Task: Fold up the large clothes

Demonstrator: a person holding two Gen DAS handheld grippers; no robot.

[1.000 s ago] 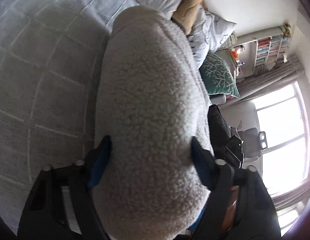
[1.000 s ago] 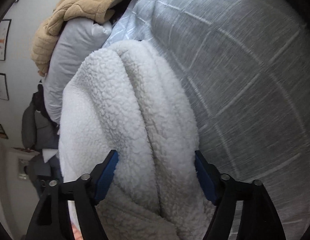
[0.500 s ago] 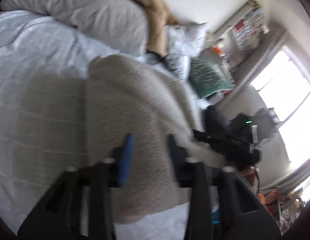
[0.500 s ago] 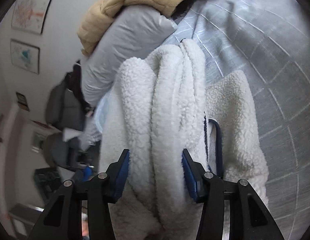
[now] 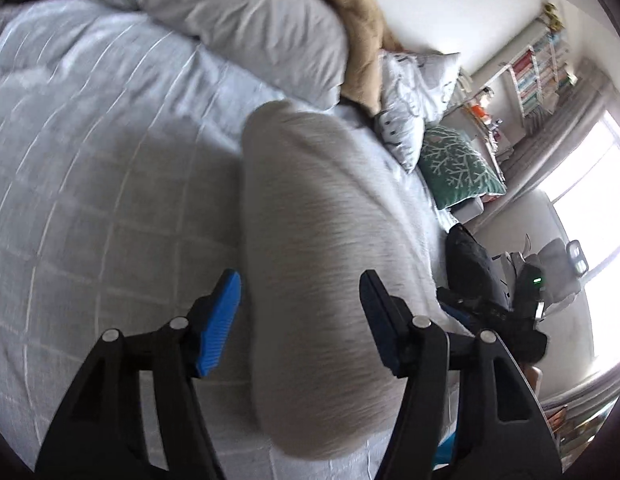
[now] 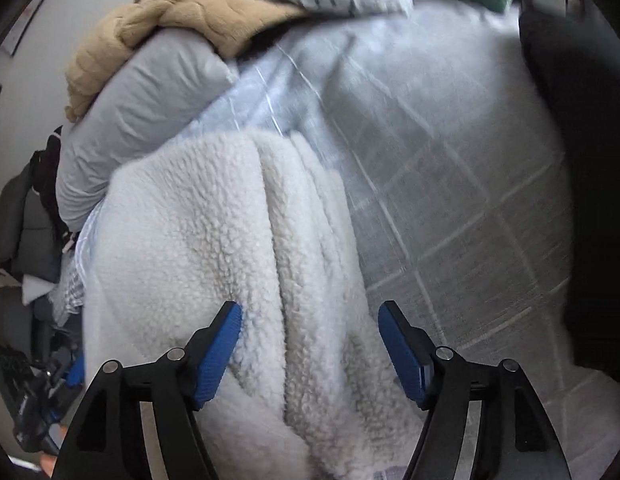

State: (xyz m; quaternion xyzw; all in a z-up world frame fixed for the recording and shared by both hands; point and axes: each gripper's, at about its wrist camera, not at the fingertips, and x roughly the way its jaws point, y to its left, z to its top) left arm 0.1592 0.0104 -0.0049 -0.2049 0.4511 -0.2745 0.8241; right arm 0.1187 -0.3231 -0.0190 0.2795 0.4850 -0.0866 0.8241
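Observation:
A cream fleece garment lies folded into a long thick bundle on the grey-white checked bed cover. My left gripper hovers over its near end. Its jaws are opening, the bundle shows between the blue pads, and they do not press it. In the right wrist view the fleece shows its stacked folds. My right gripper is opening too; one pad overlaps the fleece and the other pad stands clear over the bed cover.
At the head of the bed lie a grey pillow, a tan blanket, a patterned pillow and a green cushion. Dark items sit past the bed's edge, before a bright window and a bookshelf.
Half a second ago both grippers were pinched narrow on the fleece. Both now stand wider and the bundle rests on the bed. Both views have risen and tilted.

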